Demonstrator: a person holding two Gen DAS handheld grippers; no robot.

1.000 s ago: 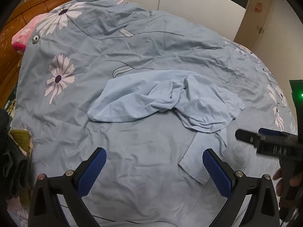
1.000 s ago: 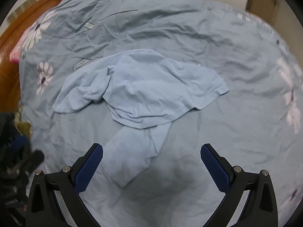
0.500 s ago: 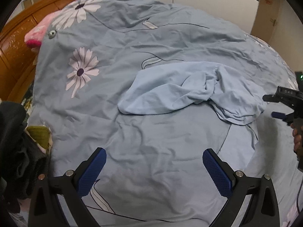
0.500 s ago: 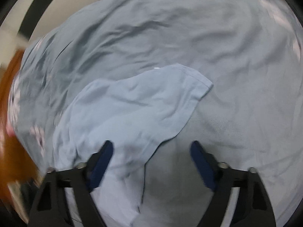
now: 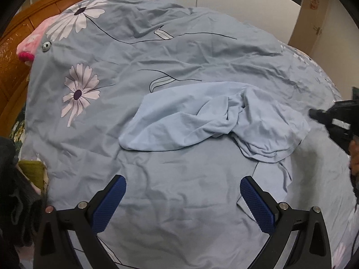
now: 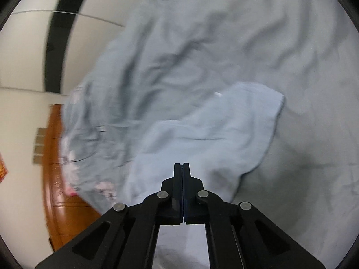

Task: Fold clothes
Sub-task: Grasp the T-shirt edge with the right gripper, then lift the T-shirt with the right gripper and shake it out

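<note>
A light blue T-shirt (image 5: 202,121) lies crumpled on the flowered blue bedspread (image 5: 157,62), one sleeve spread toward the near right. My left gripper (image 5: 182,198) is open and empty, hovering above the bedspread just short of the shirt. My right gripper (image 6: 182,164) is shut with nothing between its jaws, over the shirt (image 6: 213,139) near its right edge; the view is tilted and blurred. In the left wrist view the right gripper (image 5: 332,121) shows at the shirt's right edge.
A wooden headboard (image 5: 13,51) and a pink plush toy (image 5: 31,42) are at the far left. Dark clothes (image 5: 15,192) lie at the near left bed edge. A white wall and a door (image 5: 311,18) stand behind the bed.
My right gripper has closed from wide open to shut and swung over the shirt's right edge, its view tilting. My left gripper stayed open and shifted slightly.
</note>
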